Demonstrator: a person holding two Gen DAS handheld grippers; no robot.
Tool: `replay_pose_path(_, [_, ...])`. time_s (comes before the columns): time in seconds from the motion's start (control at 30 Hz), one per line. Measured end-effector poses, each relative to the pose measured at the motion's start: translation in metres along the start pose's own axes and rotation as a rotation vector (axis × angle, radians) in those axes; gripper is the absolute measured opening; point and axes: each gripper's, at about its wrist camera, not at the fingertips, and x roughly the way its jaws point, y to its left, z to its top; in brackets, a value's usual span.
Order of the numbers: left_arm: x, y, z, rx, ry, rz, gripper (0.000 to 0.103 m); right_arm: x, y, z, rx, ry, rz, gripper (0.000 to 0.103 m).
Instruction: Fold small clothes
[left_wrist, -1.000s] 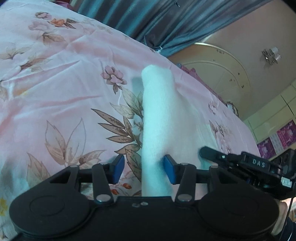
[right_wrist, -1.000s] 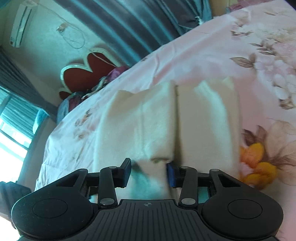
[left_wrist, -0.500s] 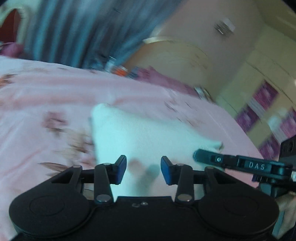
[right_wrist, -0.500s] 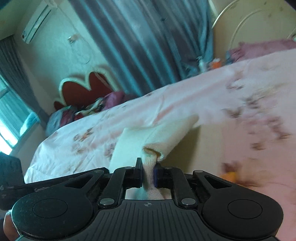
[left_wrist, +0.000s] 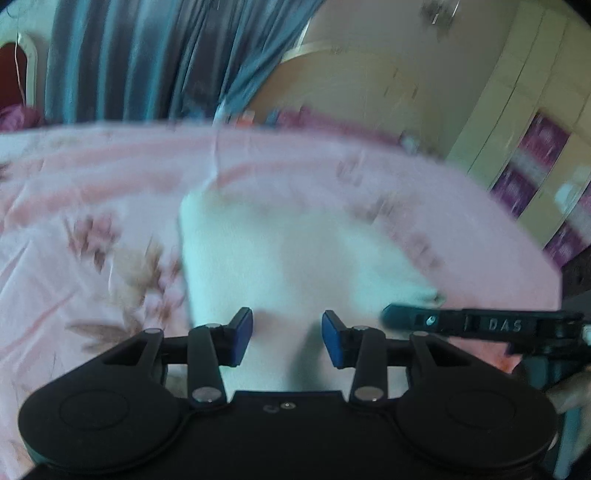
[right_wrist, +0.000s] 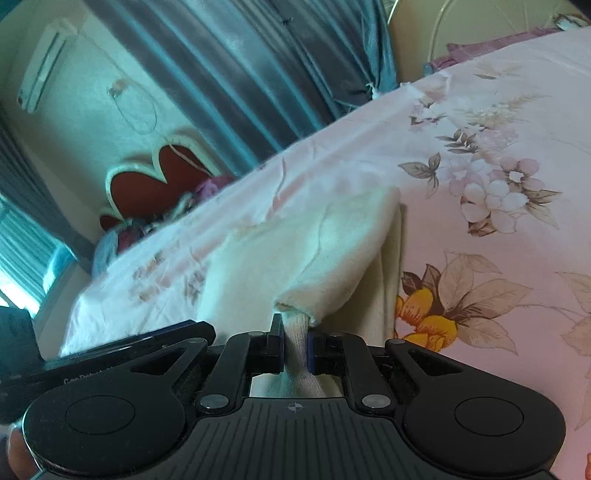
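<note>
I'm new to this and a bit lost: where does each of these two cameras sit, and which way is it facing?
Left wrist view: sits on the left gripper, looks down along its open jaws at the white garment on the floral bedsheet; the right gripper reaches in.
Right wrist view: sits on the right gripper, jaws shut on the garment's edge, facing the heart-shaped headboard.
Both show the garment, bedsheet and curtain.

Black tool (right_wrist: 295, 343) with blue pads (left_wrist: 242, 341), silver screws.

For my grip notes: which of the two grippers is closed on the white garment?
The right gripper: it pinches the white garment. The left gripper stands open.
</note>
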Motion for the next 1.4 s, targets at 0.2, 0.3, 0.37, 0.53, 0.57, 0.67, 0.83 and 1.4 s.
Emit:
replay_pose_path(0.2, [-0.001,0.001,-0.001,0.030,0.008,-0.007,0.041,-0.009,-0.019,-0.002,0.092,0.014,0.048,0.013])
replay_pose_path(0.3, [-0.011,0.006,-0.003,0.010,-0.007,-0.036,0.044,-0.021,-0.024,-0.005,0.122,0.038,0.066,0.021])
replay_pose_path(0.37, [-0.011,0.007,-0.008,0.026,0.006,-0.030,0.044,-0.020,-0.029,-0.012,0.143,0.076,0.072,0.021])
replay_pose_path(0.53, [-0.017,-0.004,-0.030,0.056,0.063,-0.025,0.042,-0.028,-0.026,-0.030,0.119,0.113,0.038,0.009])
replay_pose_path(0.57, [-0.021,-0.009,-0.039,0.079,0.075,-0.018,0.043,-0.030,-0.025,-0.033,0.115,0.130,0.043,0.009])
replay_pose_path(0.67, [-0.033,-0.020,-0.063,0.141,0.053,0.051,0.044,-0.039,-0.026,-0.041,0.102,0.141,0.047,0.009])
replay_pose_path(0.83, [-0.058,-0.012,-0.071,0.043,-0.022,0.036,0.044,-0.066,-0.023,-0.038,0.083,-0.001,0.000,0.009])
replay_pose_path(1.4, [-0.059,0.010,-0.046,-0.070,-0.122,0.036,0.044,-0.053,-0.028,0.008,0.129,-0.133,-0.026,0.066])
